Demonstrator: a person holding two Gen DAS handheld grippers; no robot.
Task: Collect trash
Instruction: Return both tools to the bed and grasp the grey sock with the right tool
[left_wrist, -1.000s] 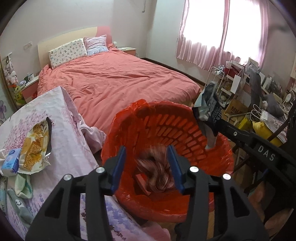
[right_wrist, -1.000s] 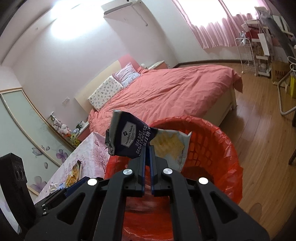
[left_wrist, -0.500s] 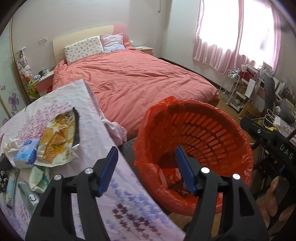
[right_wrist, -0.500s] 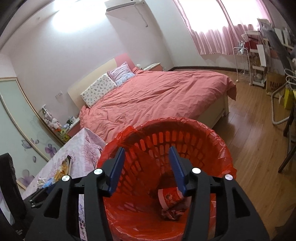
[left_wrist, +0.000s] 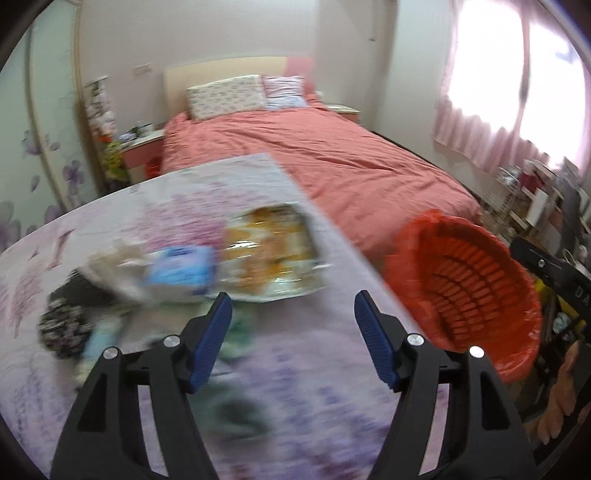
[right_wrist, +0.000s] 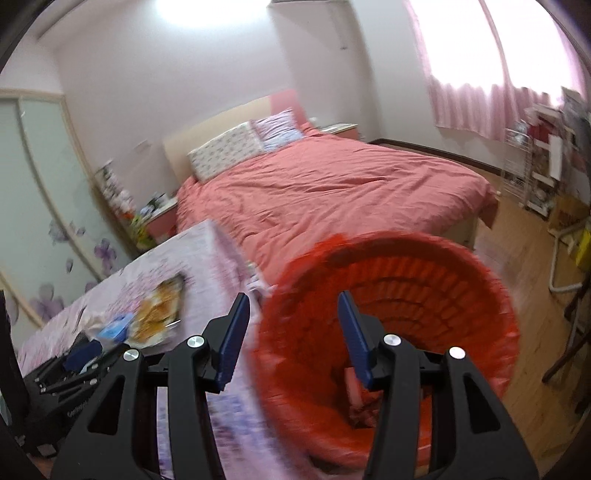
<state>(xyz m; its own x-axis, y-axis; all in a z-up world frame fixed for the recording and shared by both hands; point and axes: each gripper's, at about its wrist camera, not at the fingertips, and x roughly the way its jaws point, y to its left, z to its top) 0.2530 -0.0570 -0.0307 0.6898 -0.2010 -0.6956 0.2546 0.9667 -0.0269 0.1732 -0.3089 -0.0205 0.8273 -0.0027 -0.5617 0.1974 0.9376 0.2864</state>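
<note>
**Trash on the table next, both tools empty**

Trash still to collect lies on the table (left_wrist: 280, 354): a flat snack packet (left_wrist: 271, 258) with yellow crackers printed on it, a blue-and-white carton (left_wrist: 181, 271) just beside it, and crumpled white paper (left_wrist: 118, 266) next to that (motion blur hides the finer detail). The red-lined basket (right_wrist: 406, 280) stands on the floor at the table's edge, between table and bed (right_wrist: 332, 184), with some wrappers already at its bottom.

A second ago the right tool (right_wrist: 293, 332) was clamped on a dark cracker bag above the basket; now its blue fingers stand spread with nothing between them, so the bag has evidently been dropped in. The left tool (left_wrist: 293, 332) was aimed into the basket then, and has since swung away to face the table, released and empty, with the snack packet just ahead of its fingertips.

By my reading, one drop-off is finished and the next pickup is beginning. The flat packet will probably need pinching at a raised edge.
</note>
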